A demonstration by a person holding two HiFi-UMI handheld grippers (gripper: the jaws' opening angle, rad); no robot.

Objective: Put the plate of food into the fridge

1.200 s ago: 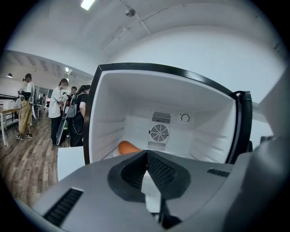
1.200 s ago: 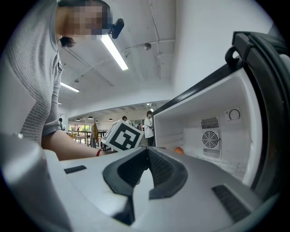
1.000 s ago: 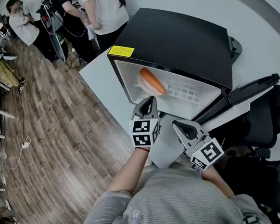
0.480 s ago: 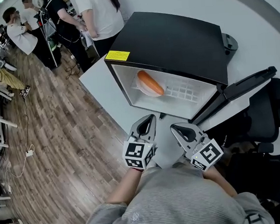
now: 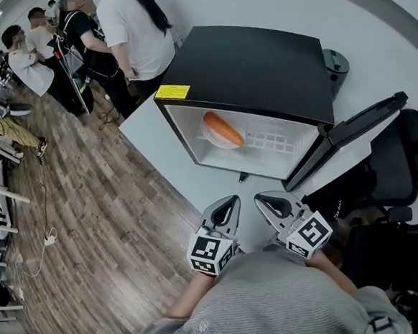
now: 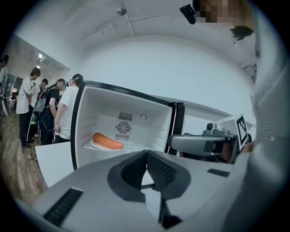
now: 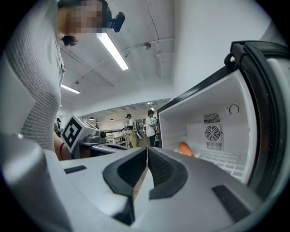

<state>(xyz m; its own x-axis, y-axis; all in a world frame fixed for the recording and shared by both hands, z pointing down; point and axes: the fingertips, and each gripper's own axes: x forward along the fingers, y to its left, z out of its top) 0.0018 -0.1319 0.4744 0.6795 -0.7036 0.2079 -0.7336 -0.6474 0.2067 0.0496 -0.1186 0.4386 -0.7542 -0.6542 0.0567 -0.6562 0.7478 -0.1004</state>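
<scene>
The black mini fridge (image 5: 259, 65) stands open on the white table, its door (image 5: 350, 133) swung out to the right. Inside, on the wire shelf at the left, lies a white plate (image 5: 212, 135) with an orange sausage (image 5: 223, 128) on it; the sausage (image 6: 108, 141) shows in the left gripper view and the sausage (image 7: 185, 148) in the right gripper view too. My left gripper (image 5: 227, 206) and right gripper (image 5: 264, 203) hang side by side near my chest, well in front of the fridge. Both are shut with nothing between the jaws.
Several people (image 5: 130, 32) stand at the table's far left corner by the wooden floor (image 5: 75, 209). A black office chair (image 5: 398, 184) sits to the right, behind the open door. A round black object (image 5: 335, 62) lies behind the fridge.
Both grippers have drawn back from the fridge opening toward my body, the left one furthest. The plate with the sausage stays on the shelf.
</scene>
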